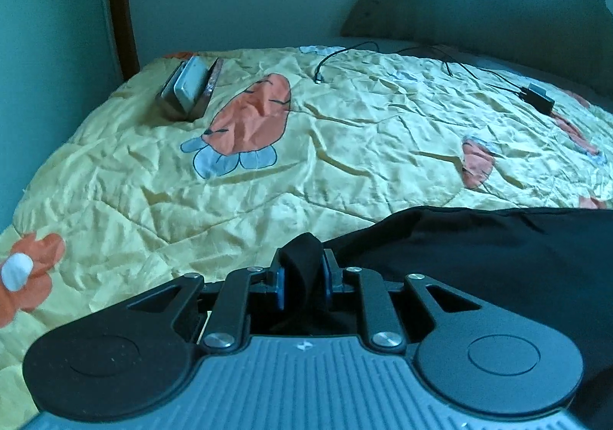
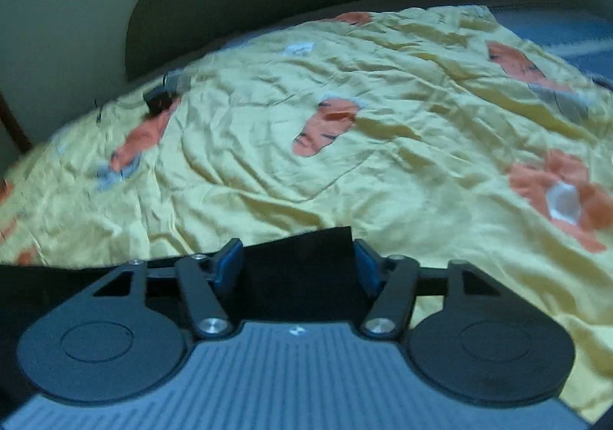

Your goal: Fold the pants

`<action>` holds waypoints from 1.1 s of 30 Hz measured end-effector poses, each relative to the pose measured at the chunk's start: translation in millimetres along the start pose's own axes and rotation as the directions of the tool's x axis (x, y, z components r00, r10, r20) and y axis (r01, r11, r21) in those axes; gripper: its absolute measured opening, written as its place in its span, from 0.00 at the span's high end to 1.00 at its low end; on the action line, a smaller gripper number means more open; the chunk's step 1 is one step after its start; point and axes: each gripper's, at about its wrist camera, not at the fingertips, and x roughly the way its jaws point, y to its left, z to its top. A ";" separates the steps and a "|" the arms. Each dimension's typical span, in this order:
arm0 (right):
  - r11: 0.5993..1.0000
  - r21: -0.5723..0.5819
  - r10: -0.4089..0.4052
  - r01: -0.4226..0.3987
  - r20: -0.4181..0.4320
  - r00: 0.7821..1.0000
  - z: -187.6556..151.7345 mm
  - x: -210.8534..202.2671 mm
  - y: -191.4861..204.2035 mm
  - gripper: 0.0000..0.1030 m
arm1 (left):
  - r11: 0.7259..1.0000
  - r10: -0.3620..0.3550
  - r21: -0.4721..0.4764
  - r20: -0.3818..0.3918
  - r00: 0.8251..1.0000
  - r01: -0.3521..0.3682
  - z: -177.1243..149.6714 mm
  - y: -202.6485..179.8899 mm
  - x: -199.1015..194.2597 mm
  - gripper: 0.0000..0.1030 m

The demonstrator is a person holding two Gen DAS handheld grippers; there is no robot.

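The left gripper [image 1: 302, 282] pinches a bunched edge of the black pants [image 1: 479, 238]. The right gripper [image 2: 298, 269] is wide, straddling a corner without clamping. The pants lie at the bed's [image 1: 345, 146] near edge. Judging by this, a fold is starting; next the right must close.

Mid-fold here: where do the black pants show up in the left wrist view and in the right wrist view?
Left wrist view: the black fabric pants fill the lower right, a bunched fold pinched in the left gripper.
Right wrist view: they run along the lower left, one corner lying between the open fingers of the right gripper.
Shared landmark: the yellow quilted bedspread with orange prints.
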 end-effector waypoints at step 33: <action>0.975 0.216 -0.017 -0.047 0.287 0.958 -69.7 -173.3 24.8 0.92 | 0.985 -0.138 -0.069 0.246 0.960 0.159 -52.7 4.4 -148.9 0.87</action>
